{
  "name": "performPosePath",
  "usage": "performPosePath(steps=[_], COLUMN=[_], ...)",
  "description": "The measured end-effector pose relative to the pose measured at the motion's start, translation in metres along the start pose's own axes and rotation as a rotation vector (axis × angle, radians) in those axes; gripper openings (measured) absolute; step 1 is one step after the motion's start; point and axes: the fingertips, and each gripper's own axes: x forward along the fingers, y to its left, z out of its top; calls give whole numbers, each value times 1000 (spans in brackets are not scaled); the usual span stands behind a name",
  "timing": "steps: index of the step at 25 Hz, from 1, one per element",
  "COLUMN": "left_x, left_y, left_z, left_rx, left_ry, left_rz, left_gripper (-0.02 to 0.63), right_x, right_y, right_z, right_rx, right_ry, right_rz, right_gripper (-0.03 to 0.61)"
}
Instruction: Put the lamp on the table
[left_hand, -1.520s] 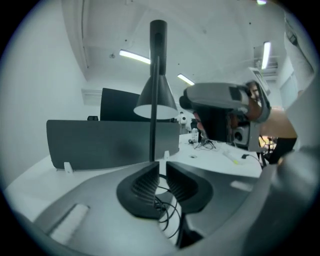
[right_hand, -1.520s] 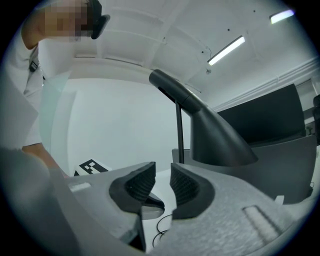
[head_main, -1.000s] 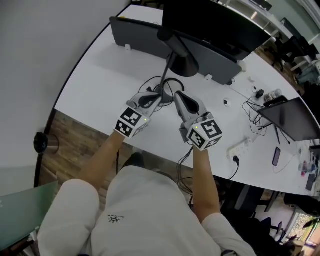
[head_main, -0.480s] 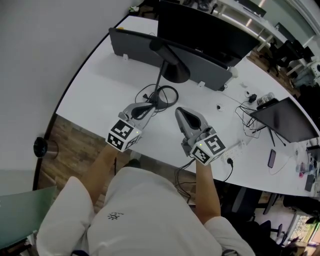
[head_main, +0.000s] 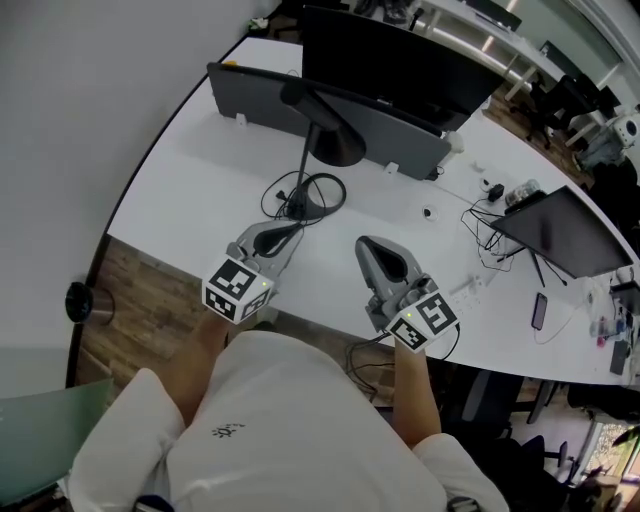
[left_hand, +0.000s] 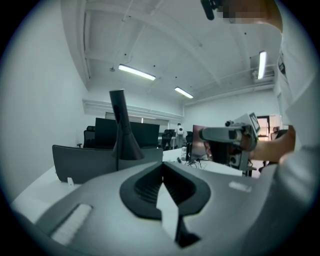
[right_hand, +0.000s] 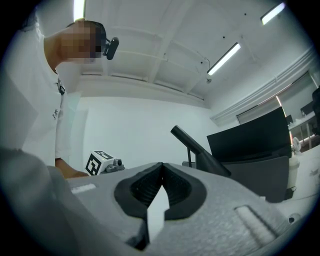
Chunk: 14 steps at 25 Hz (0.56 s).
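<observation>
The black lamp (head_main: 328, 138) stands upright on the white table (head_main: 200, 190), its thin stem rising from a base ringed by its coiled cable (head_main: 322, 190). Nothing holds it. My left gripper (head_main: 291, 231) is shut and empty, a short way in front of the base near the table's front edge. My right gripper (head_main: 365, 244) is shut and empty too, to the right of the base. In the left gripper view the lamp (left_hand: 122, 131) rises beyond the closed left gripper (left_hand: 162, 168). The right gripper view has the lamp (right_hand: 199, 149) leaning past the closed right gripper (right_hand: 161, 167).
A dark partition panel (head_main: 260, 95) and a large monitor (head_main: 400, 55) stand behind the lamp. To the right are a second screen (head_main: 565, 235), loose cables (head_main: 490, 222), a power strip (head_main: 470, 290) and a phone (head_main: 539, 311). Wooden floor (head_main: 130, 300) lies below the table's curved edge.
Both grippers have drawn back from the lamp's base toward the table's front edge and spread apart. The lamp stays standing where it was.
</observation>
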Motion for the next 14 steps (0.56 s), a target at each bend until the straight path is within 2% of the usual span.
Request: performPosePath(steps=[14], left_x=[19], left_y=[-10], left_z=[6], left_rx=[22], left_ry=[-13], left_rz=[-46], left_gripper=[-5], right_x=[2], right_y=[-5], right_z=[-1], right_rx=[-21], right_ry=[8], right_rz=[-24], right_gripper=[0])
